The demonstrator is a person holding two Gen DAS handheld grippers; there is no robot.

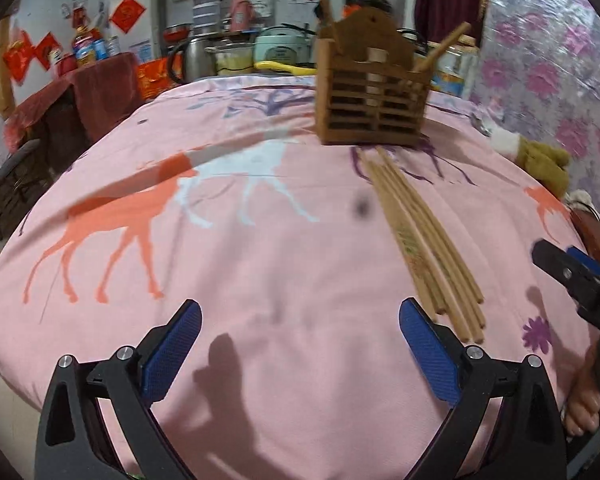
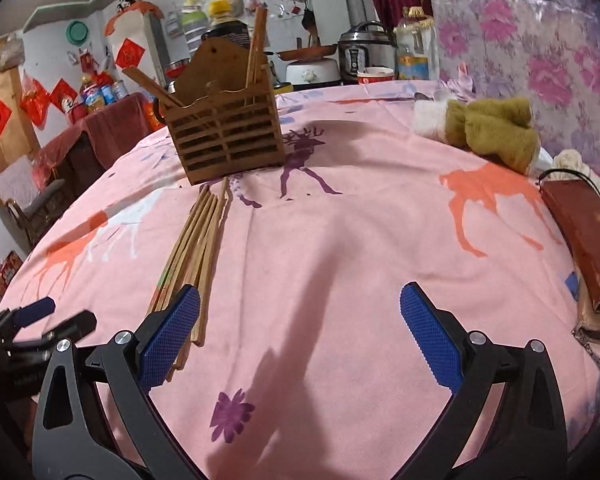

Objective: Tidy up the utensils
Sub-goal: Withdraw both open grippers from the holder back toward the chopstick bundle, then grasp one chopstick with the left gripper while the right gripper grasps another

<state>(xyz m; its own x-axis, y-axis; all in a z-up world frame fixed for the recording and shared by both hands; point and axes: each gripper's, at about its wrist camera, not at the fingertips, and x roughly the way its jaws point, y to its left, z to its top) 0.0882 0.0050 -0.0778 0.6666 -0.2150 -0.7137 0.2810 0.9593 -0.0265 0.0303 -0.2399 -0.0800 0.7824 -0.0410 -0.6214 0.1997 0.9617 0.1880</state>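
Several wooden chopsticks (image 1: 424, 240) lie in a bundle on the pink deer-print cloth (image 1: 260, 248), in front of a brown slatted wooden holder (image 1: 370, 104) that has a few chopsticks standing in it. My left gripper (image 1: 300, 344) is open and empty, just left of the bundle's near ends. In the right wrist view the bundle (image 2: 196, 248) lies left of centre, below the holder (image 2: 224, 128). My right gripper (image 2: 300, 328) is open and empty, its left finger beside the bundle's near ends. The right gripper also shows in the left wrist view (image 1: 580, 280).
Olive and white plush items (image 2: 488, 128) lie at the right back of the table. A dark red book or case (image 2: 584, 236) lies at the right edge. Cookers, bottles and a kettle (image 1: 196, 56) stand behind the table. The left gripper (image 2: 36, 320) shows at lower left.
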